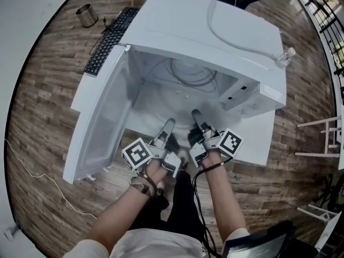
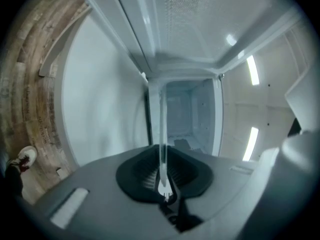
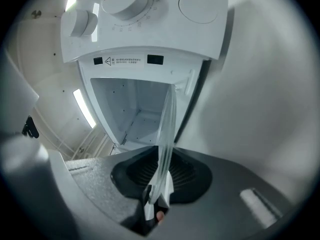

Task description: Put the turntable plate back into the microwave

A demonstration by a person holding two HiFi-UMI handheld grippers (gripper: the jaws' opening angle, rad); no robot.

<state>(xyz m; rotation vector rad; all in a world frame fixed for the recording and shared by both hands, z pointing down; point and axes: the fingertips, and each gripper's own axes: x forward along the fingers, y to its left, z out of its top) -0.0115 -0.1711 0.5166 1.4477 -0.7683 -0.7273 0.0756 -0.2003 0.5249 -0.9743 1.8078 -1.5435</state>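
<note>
While level before the microwave (image 1: pixel 204 31), turntable plate (image 2: pixel 161 129), near rim tight in left tongs (image 2: pixel 165 191), right tongs (image 3: pixel 159 194)

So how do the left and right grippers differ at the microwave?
The left gripper is on the open door's side; the right gripper is by the knobs. The right gripper looks slightly deeper into the microwave than the left gripper. In the left gripper's view the plate's edge stands straight; in the right gripper's it leans. Both are shut on the plate.
</note>
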